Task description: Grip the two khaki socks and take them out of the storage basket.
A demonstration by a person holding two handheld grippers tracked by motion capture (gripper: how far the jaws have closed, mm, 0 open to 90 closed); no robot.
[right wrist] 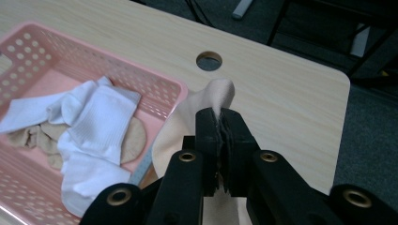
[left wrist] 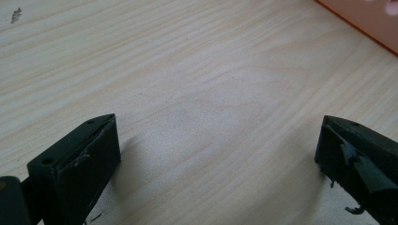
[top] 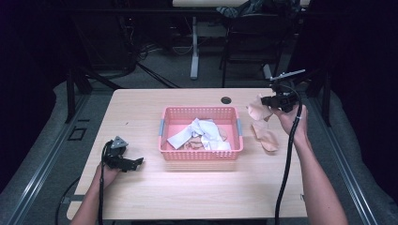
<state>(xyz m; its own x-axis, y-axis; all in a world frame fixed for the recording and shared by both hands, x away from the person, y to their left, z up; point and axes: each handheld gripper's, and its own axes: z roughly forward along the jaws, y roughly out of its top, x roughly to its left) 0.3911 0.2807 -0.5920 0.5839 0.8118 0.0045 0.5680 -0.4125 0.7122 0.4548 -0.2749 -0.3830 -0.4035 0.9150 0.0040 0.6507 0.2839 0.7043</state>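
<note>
So the right gripper (top: 271, 101), up in the upper right of the high view, has its jaws clamped tight on a beige sock (right wrist: 213, 96). In the right gripper view a fold of it pokes out above the closed jaws at frame centre. The sock hangs just right of the pink basket (top: 165, 126), which sits mid-frame with white socks (top: 204, 131) and a few more beige ones piled inside. Another beige sock (top: 265, 136) lies flat on the table (top: 141, 192) right below the held one.

The left gripper (top: 136, 162), lower left, rests on the table with its jaws wide apart and nothing between them.

Handling-wise I'd say it's about as easy as it gets: light, floppy, not fragile. It'll droop and swing though, so pinching a bunched fold near the cuff looks safer than grabbing one thin layer, which could slip out.
</note>
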